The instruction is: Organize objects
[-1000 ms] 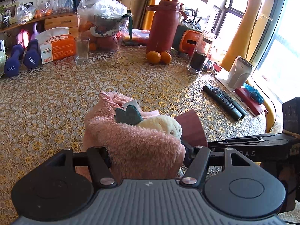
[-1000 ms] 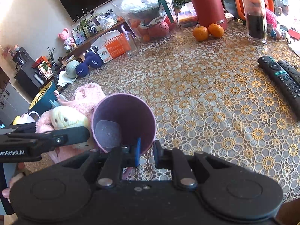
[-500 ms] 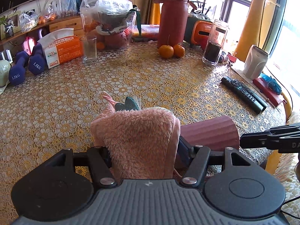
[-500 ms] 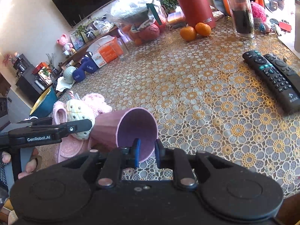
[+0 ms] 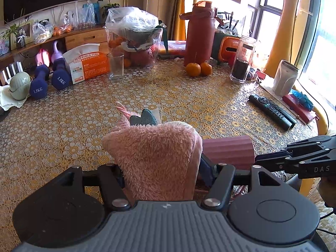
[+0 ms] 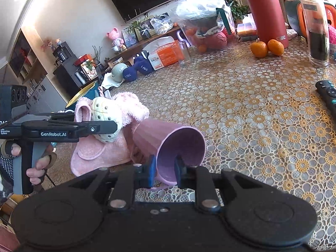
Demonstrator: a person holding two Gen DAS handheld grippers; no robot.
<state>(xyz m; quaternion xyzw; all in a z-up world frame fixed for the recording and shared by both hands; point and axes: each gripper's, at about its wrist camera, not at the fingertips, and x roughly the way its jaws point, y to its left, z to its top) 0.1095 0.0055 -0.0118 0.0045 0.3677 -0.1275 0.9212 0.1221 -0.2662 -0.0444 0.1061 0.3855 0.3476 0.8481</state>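
My left gripper (image 5: 160,168) is shut on a fluffy pink slipper (image 5: 155,159) with a cream plush figure, held heel-up near the table's front edge. The slipper also shows in the right wrist view (image 6: 109,126), with the left gripper (image 6: 100,127) across it. My right gripper (image 6: 164,170) is shut on the rim of a pink ribbed cup (image 6: 178,145), tipped on its side with the mouth toward the camera. The cup (image 5: 227,151) lies just right of the slipper, touching it.
On the patterned tablecloth (image 5: 189,105) stand a red thermos (image 5: 200,33), two oranges (image 5: 198,68), a dark-filled jar (image 5: 241,61), a drinking glass (image 5: 115,66), a tissue box (image 5: 88,66), dumbbells (image 5: 49,77) and a bagged bowl (image 5: 134,40). Remotes (image 5: 272,111) lie right.
The cup has tipped from upright onto its side, mouth toward the right gripper. The slipper has been raised heel-up, hiding the plush figure from the left wrist view.
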